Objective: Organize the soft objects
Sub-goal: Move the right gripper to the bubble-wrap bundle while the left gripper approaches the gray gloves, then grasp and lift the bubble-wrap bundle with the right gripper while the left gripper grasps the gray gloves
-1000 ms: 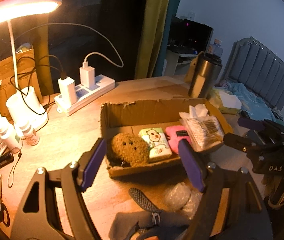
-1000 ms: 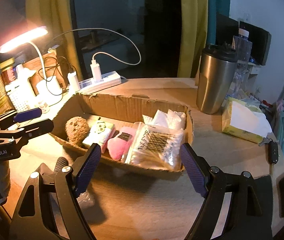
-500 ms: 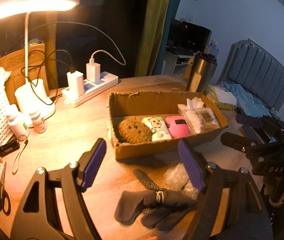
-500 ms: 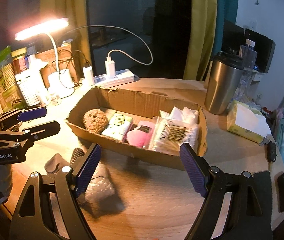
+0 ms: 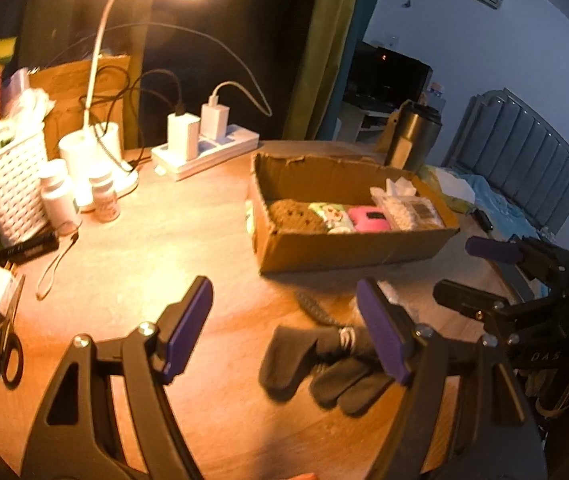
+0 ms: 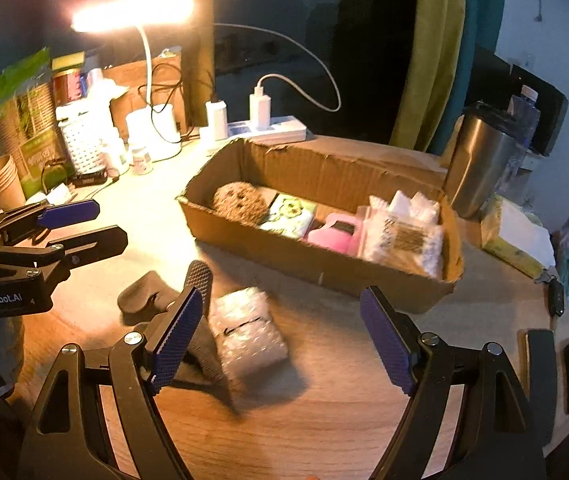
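the step in hand looked like the approach to the next pick. the cardboard box (image 6: pixel 324 264), standing toward the far side of the bench (image 6: pixel 304 420), already held a brown plush (image 6: pixel 239 202), a green packet (image 6: pixel 290 216), a pink pouch (image 6: pixel 334 234) and a clear bag of cotton swabs (image 6: pixel 404 242), packed side by side along its length. two soft things lay loose on the bench in front of the box, toward its near edge: a dark grey glove (image 5: pixel 324 364) and, just beside it, a folded wad of bubble wrap (image 6: pixel 246 330).

the left claw (image 5: pixel 284 334) stood moderately wide with nothing between its purple pads; in its own view the glove lay just beyond its right finger, not touched. the right claw (image 6: pixel 280 338) stood wider, also empty, and the bubble wrap showed in the gap between its fingers, lying on the bench beyond the tips with no contact.

judged from that layout, the next move called for one claw to drop onto its nearest item, the left on the glove or the right on the bubble wrap, close gently and carry it over the box's near wall. free room in the box was scarce; the clearest gap seemed to be behind the plush and the packet. both items were limp, so a grip near the middle would have kept them from trailing.
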{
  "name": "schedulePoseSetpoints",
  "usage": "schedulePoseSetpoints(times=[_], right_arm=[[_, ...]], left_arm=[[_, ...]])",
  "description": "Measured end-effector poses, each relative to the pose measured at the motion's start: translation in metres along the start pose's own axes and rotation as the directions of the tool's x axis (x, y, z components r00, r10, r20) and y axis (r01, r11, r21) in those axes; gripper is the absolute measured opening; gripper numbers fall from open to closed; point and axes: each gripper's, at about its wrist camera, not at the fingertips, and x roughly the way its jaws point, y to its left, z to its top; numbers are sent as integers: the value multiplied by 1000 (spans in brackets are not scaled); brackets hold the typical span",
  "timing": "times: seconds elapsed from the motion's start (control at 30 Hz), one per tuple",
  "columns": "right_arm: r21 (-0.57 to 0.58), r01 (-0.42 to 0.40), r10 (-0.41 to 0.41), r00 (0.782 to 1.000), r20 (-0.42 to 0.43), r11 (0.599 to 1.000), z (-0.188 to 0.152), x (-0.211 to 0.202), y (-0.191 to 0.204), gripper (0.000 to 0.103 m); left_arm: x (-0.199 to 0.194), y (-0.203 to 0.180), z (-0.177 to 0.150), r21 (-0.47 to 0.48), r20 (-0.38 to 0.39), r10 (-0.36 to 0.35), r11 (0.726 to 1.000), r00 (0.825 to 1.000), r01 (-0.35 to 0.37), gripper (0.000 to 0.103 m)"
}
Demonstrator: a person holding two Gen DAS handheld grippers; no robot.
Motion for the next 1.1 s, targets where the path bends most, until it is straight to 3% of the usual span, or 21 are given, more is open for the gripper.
schedulePoseSetpoints(times=[0.37,0.8,0.9,1.03,1.1], right_arm=[[14,-2,3,999,-54,1000,-21,26,17,84],[80,0,7,996,-84,997,-32,48,4,82],[78,-11,19,995,-97,997,-34,56,3,72],[88,-32,42,992,-117,996,-38,66,0,67],[95,-48,59,991,-118,994,-39,67,-2,57]], left_arm=[[0,19,-34,-34,-42,14,999,999,-15,76],[15,18,-44,-22,-87,16,1000,996,-18,76],[20,17,-43,-22,-96,19,1000,995,-21,76],[25,11,-42,-7,-109,22,1000,994,-23,76],[27,7,-41,2,-112,23,1000,993,-23,76]])
